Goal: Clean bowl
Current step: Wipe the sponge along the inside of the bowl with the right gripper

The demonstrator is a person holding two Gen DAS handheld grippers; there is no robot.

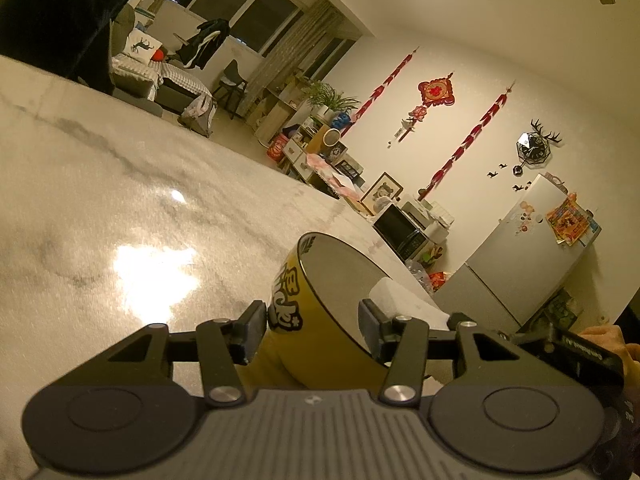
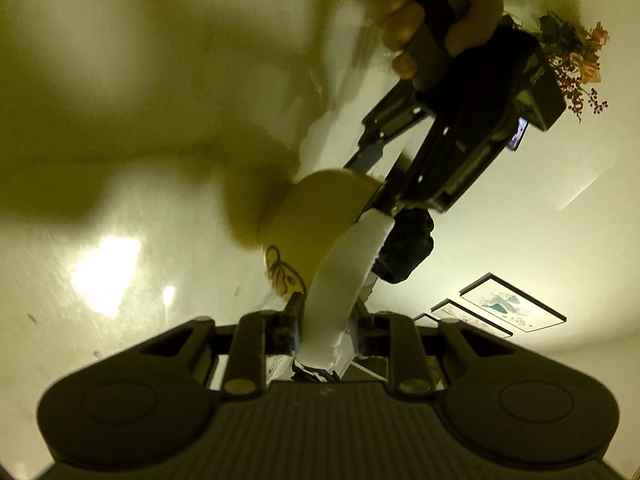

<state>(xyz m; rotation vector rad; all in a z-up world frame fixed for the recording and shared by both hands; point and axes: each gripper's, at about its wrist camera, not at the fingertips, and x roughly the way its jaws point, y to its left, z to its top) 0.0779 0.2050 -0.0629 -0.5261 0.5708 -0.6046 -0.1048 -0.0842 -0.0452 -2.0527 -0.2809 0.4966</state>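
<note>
A yellow bowl (image 1: 292, 320) with black lettering and a steel-grey inside is tipped on its side above the marble table (image 1: 120, 184). My left gripper (image 1: 310, 330) is shut on its wall, one pad outside and one pad inside. A white folded paper towel (image 1: 404, 298) pokes into the bowl's mouth from the right. In the right wrist view my right gripper (image 2: 324, 330) is shut on that paper towel (image 2: 340, 276), which curves up against the bowl (image 2: 312, 216). Beyond it a hand (image 2: 400, 20) holds the left gripper's black body (image 2: 472, 136).
The pale glossy table carries bright lamp reflections (image 1: 152, 268). Past its far edge stand a microwave (image 1: 404, 228), a fridge (image 1: 520, 248) and cluttered shelves (image 1: 312, 148). A dried flower bunch (image 2: 576, 64) and framed pictures (image 2: 512, 304) show in the right wrist view.
</note>
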